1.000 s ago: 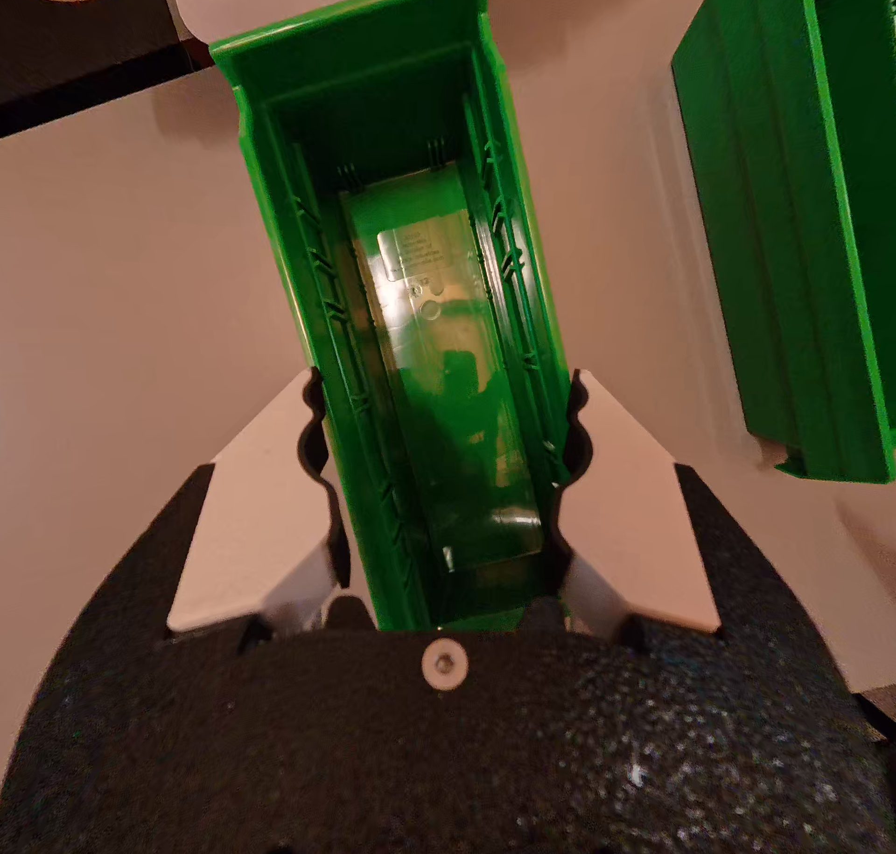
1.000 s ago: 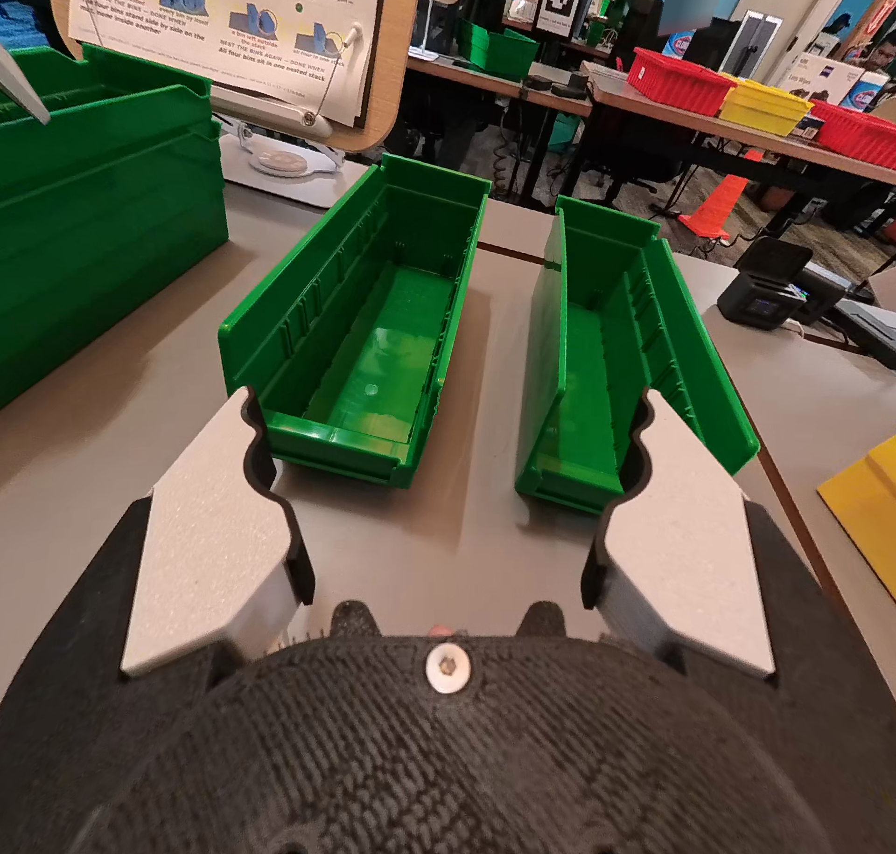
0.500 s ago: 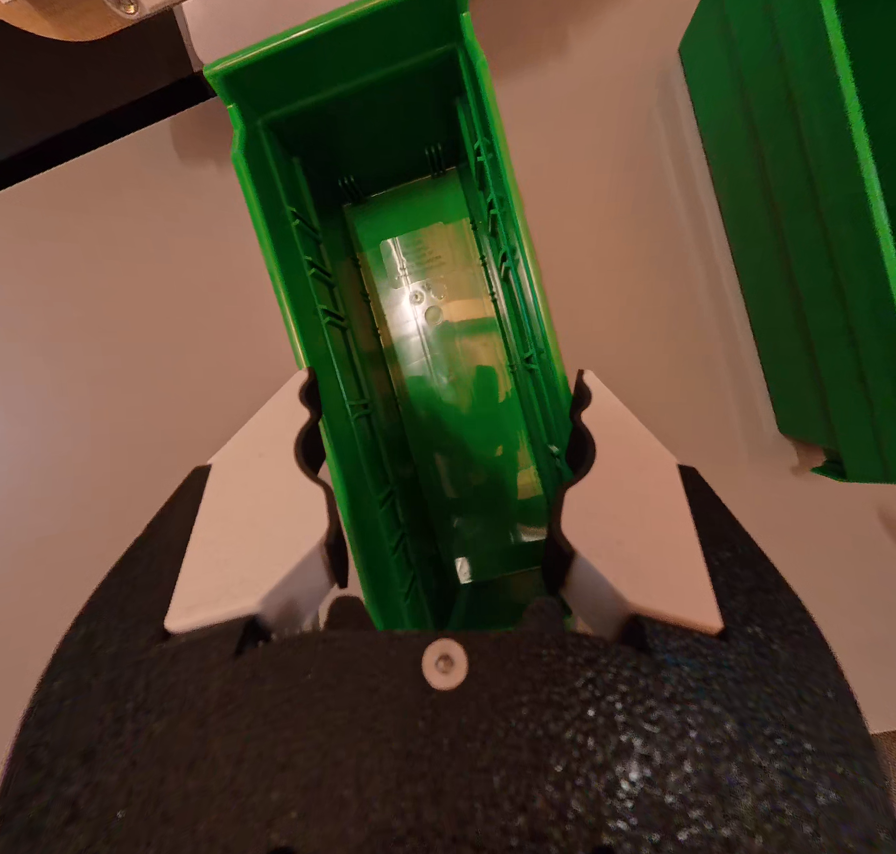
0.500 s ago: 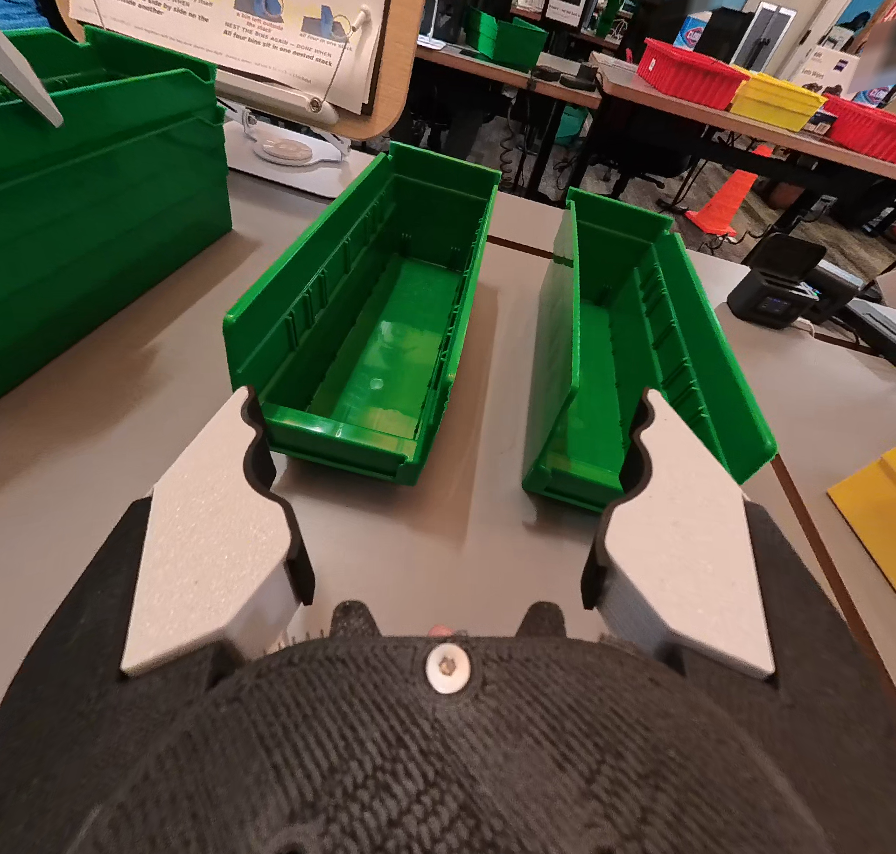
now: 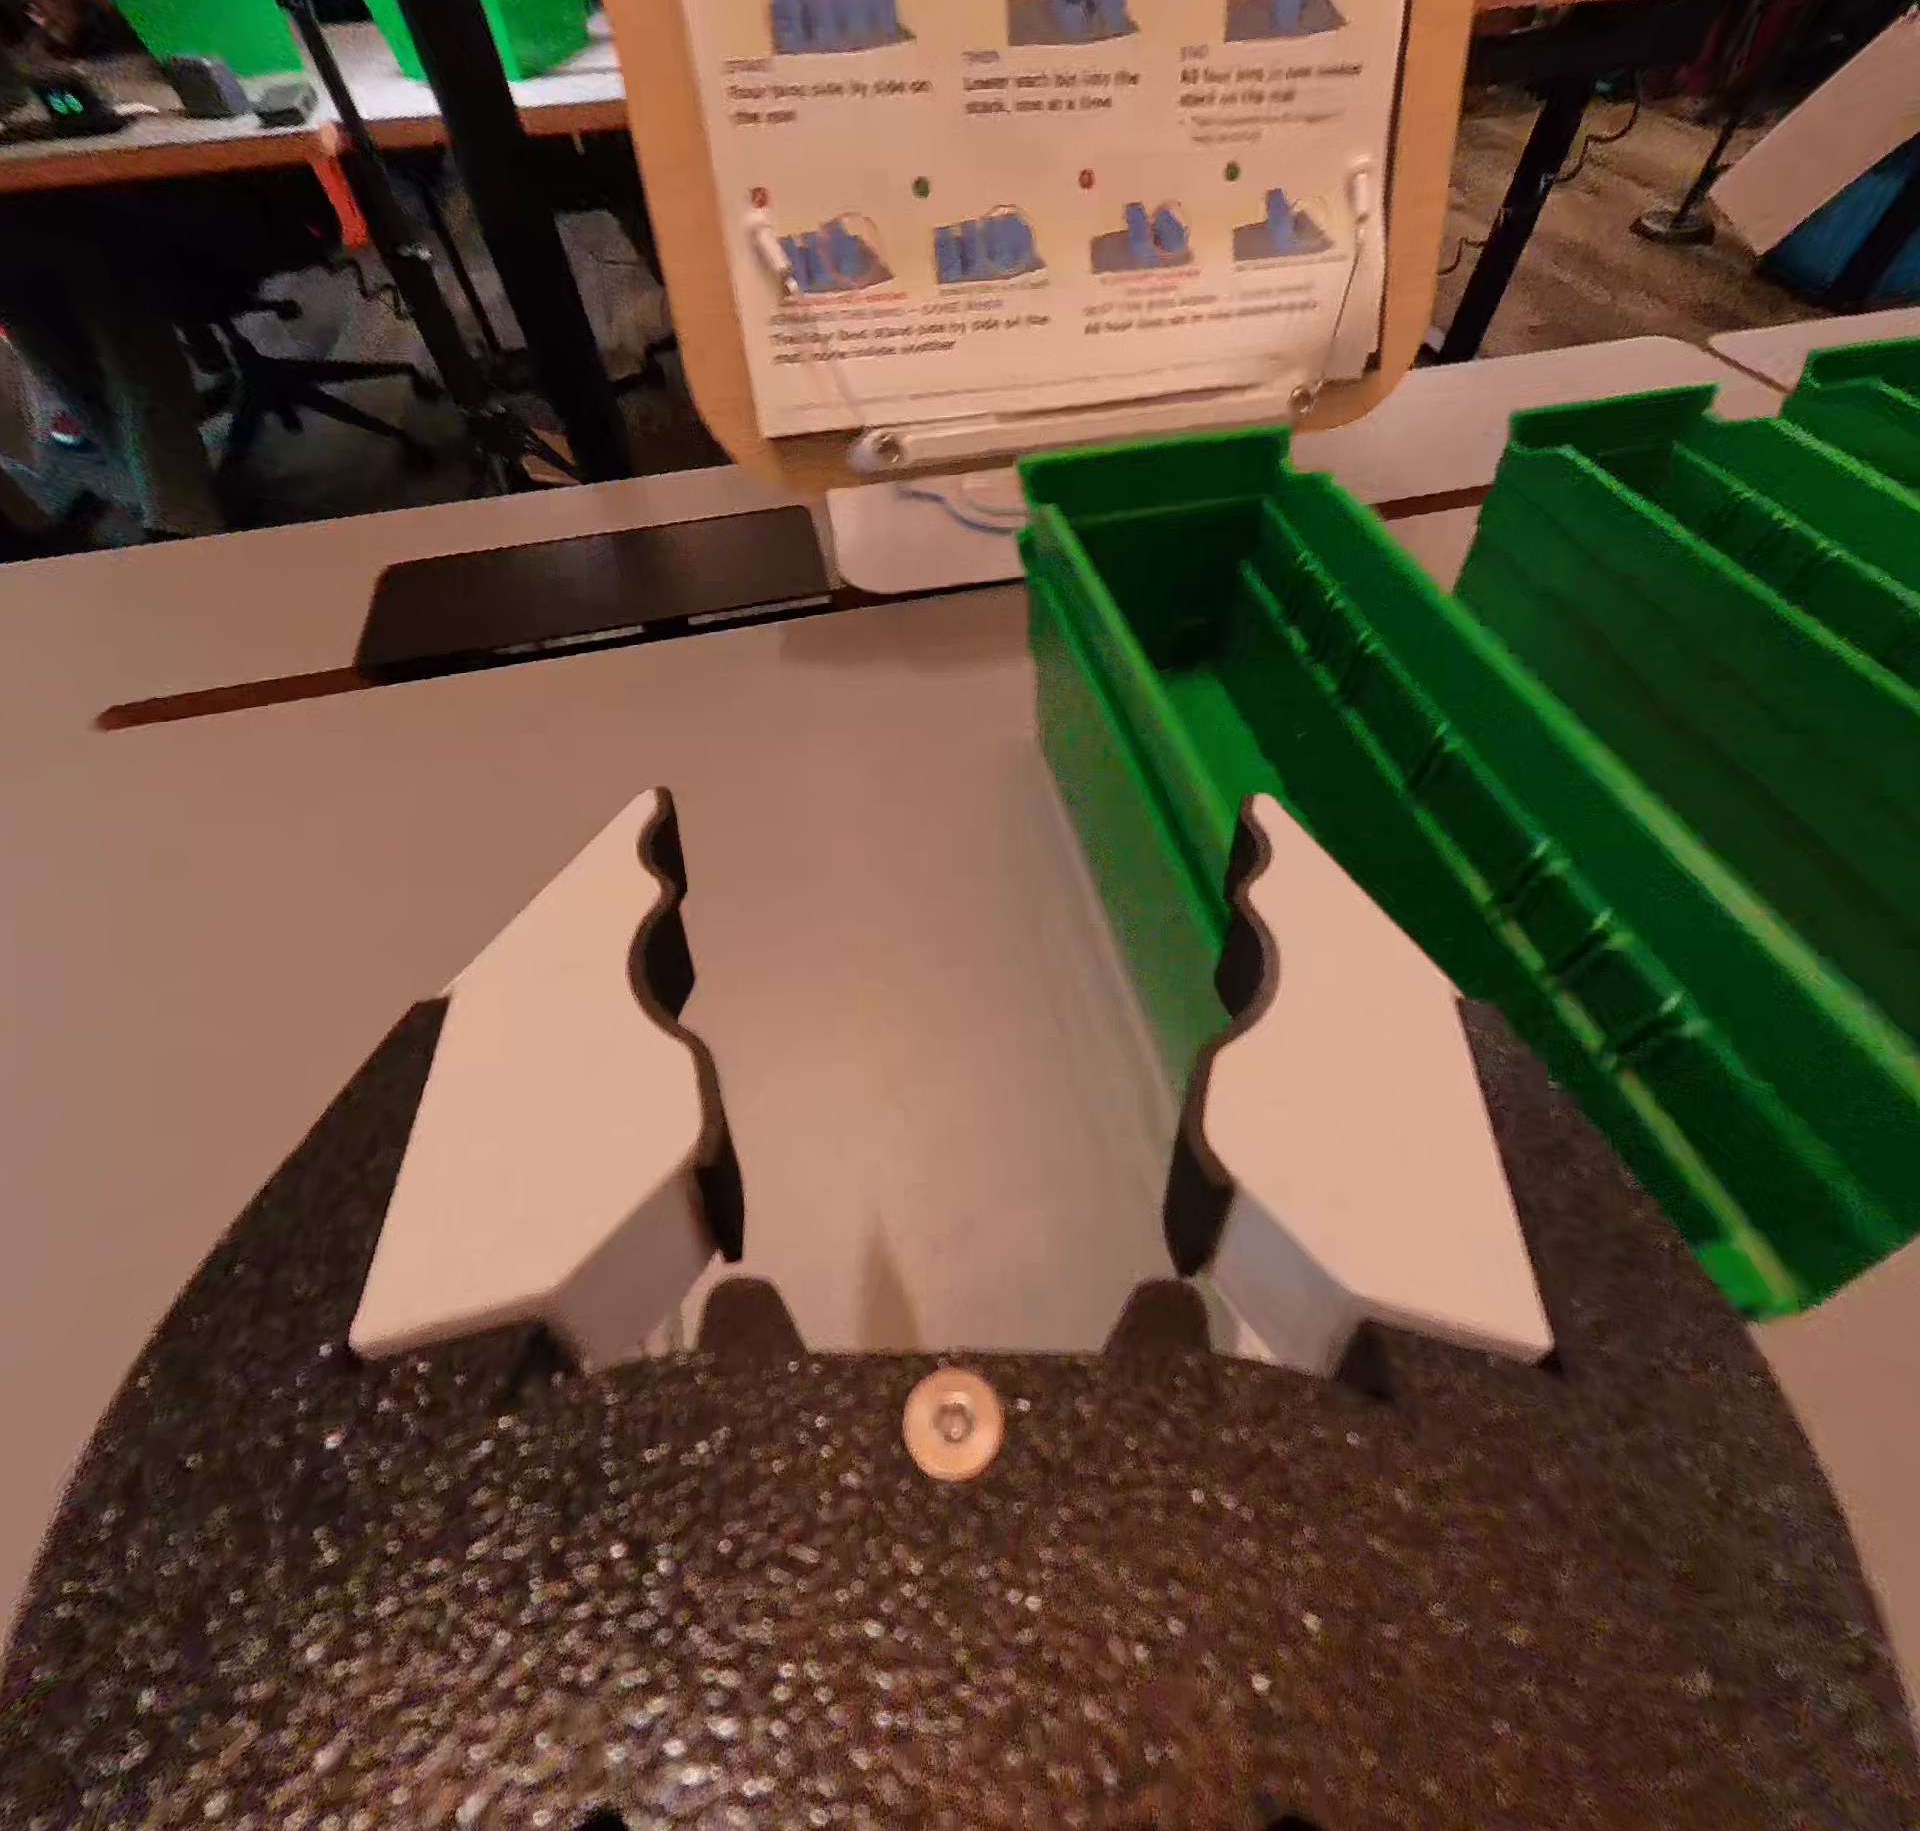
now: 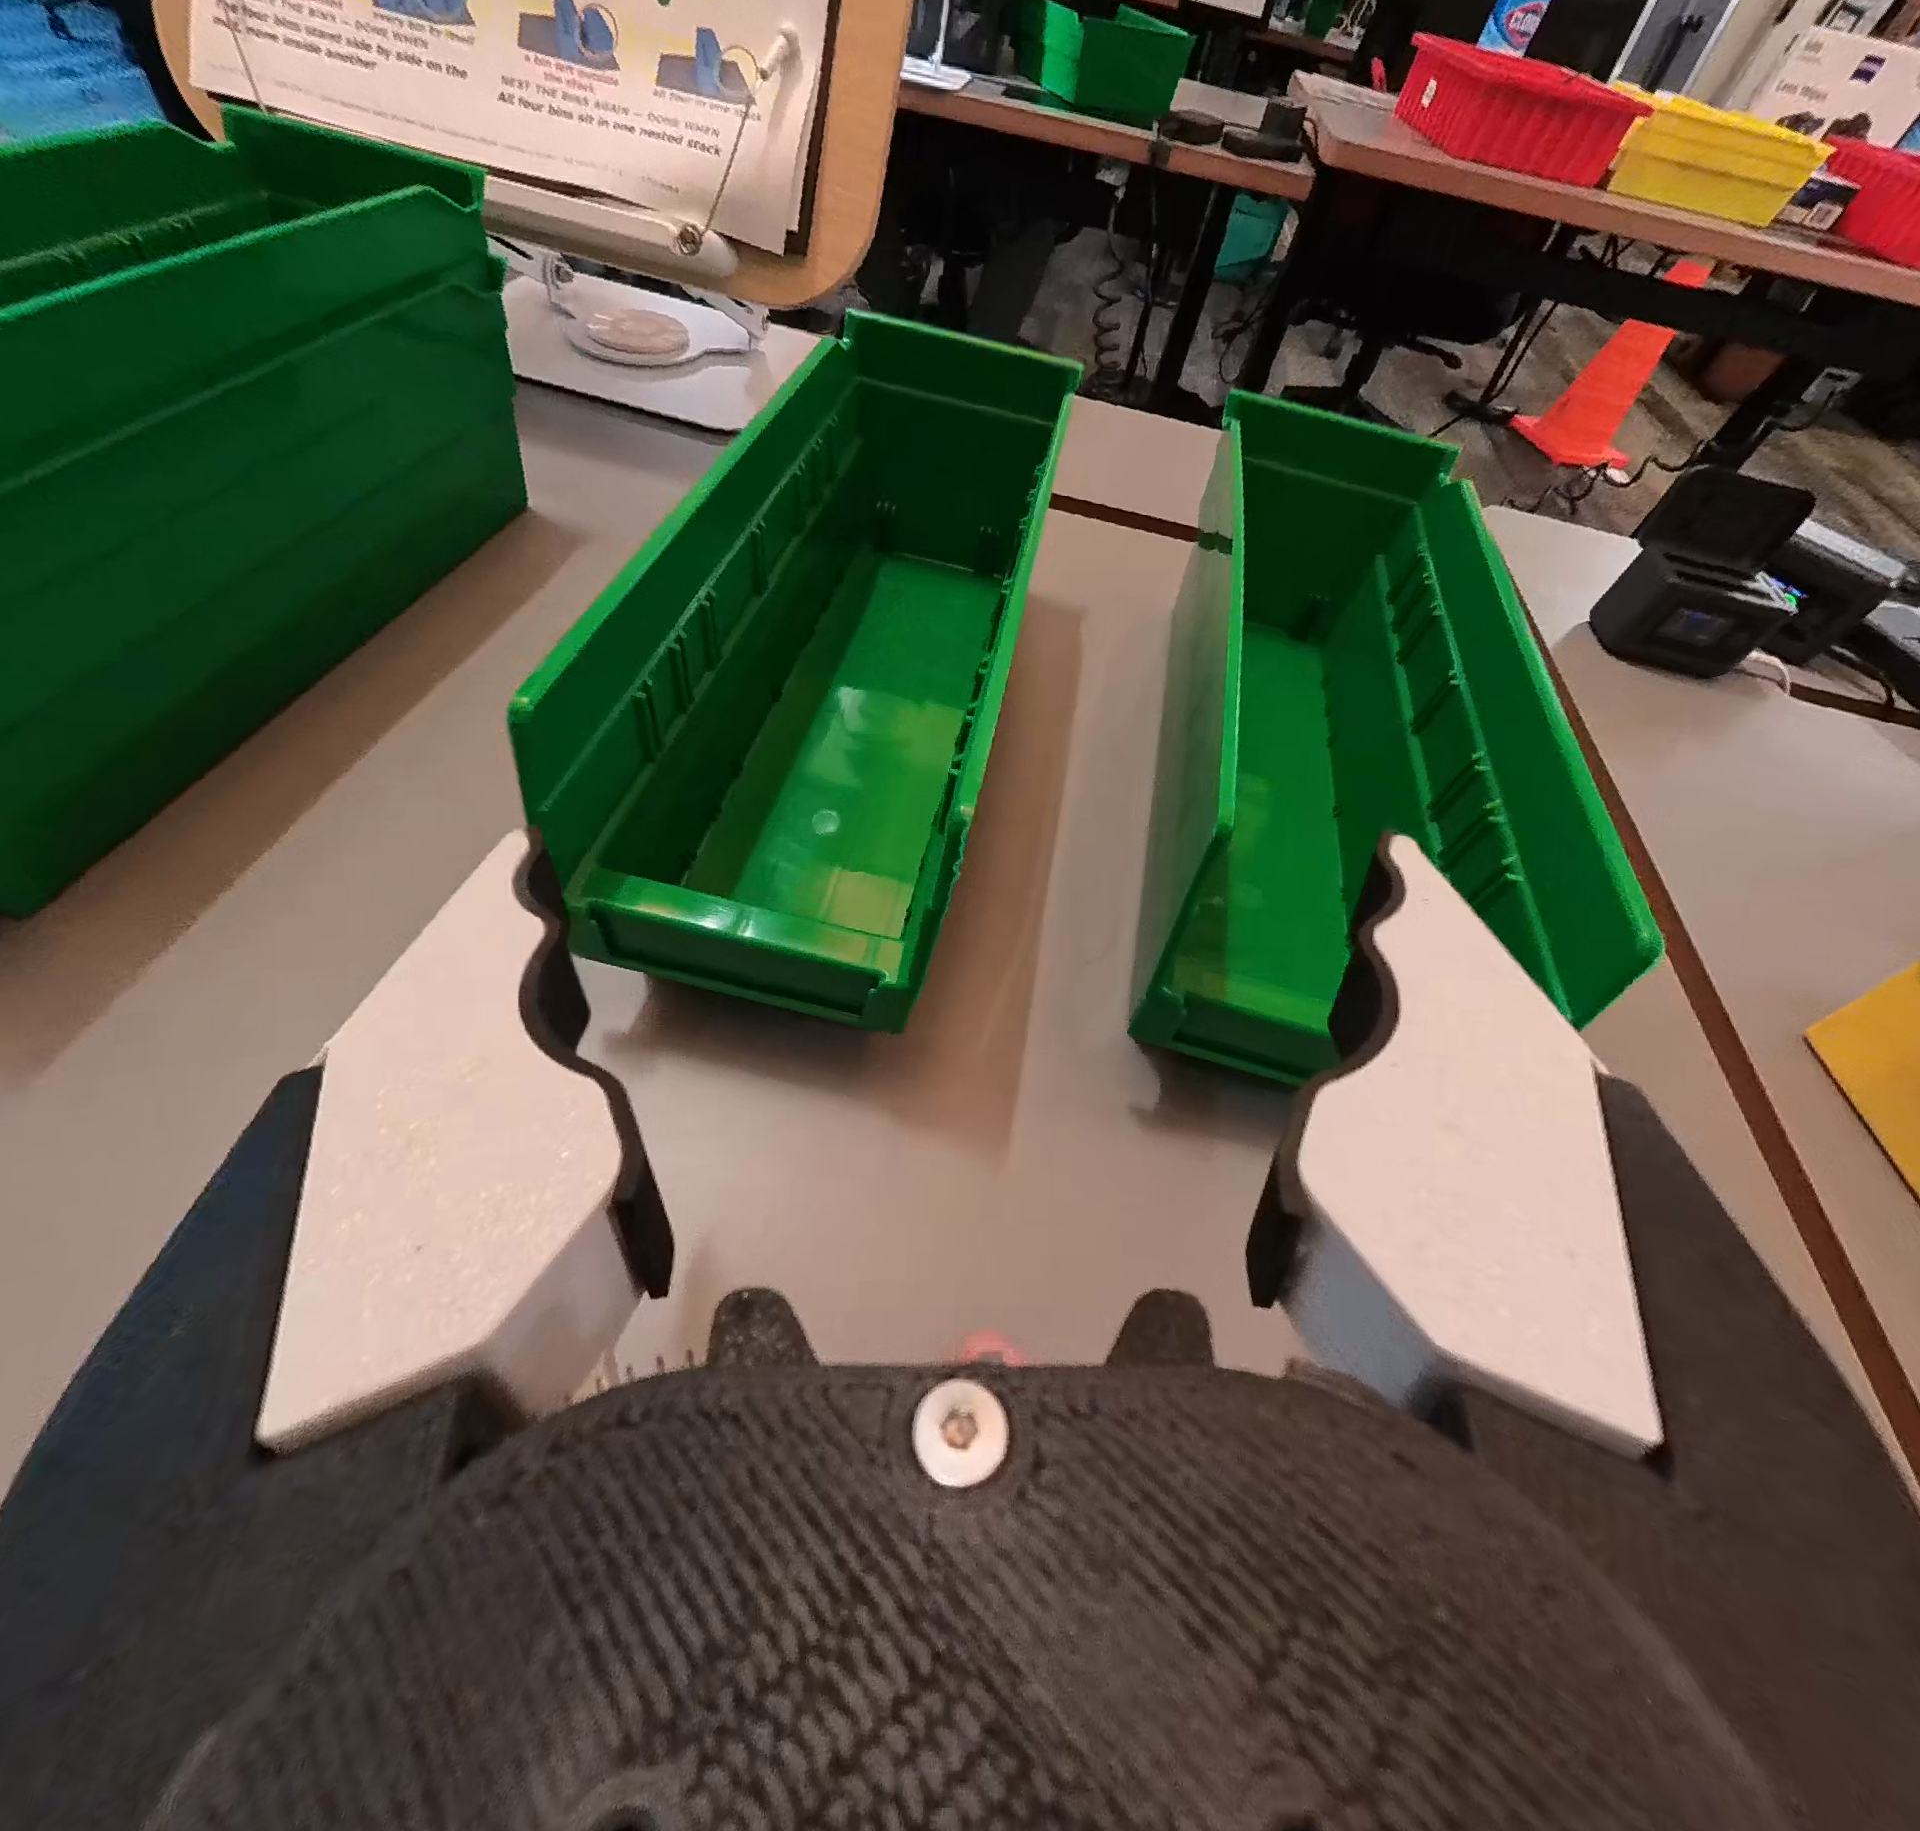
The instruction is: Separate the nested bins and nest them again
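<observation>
the left gripper (image 5: 951, 1033) has its jaws spread wide and released, with nothing between them but bare grey worktop (image 5: 436, 846); its right finger sits just in front of the near left wall of a green bin (image 5: 1403, 825) that lies on the worktop to the right, though whether the finger touches that wall cannot be told. a further stack of green bins (image 5: 1714, 576) stands just beyond it at the right edge of the left wrist view. behind them an instruction sheet on a clipboard (image 5: 1039, 171) stands upright. the right gripper (image 6: 961, 1002) is likewise spread wide and grasping nothing, held above the worktop in front of two single bins: the middle bin (image 6: 821, 701) sits flat and open side up just ahead of the left finger, and the right-hand bin (image 6: 1340, 742) lies beside it, apart from it, its near corner partly hidden behind the right finger. at far left stands a taller green stack (image 6: 239, 493).
</observation>
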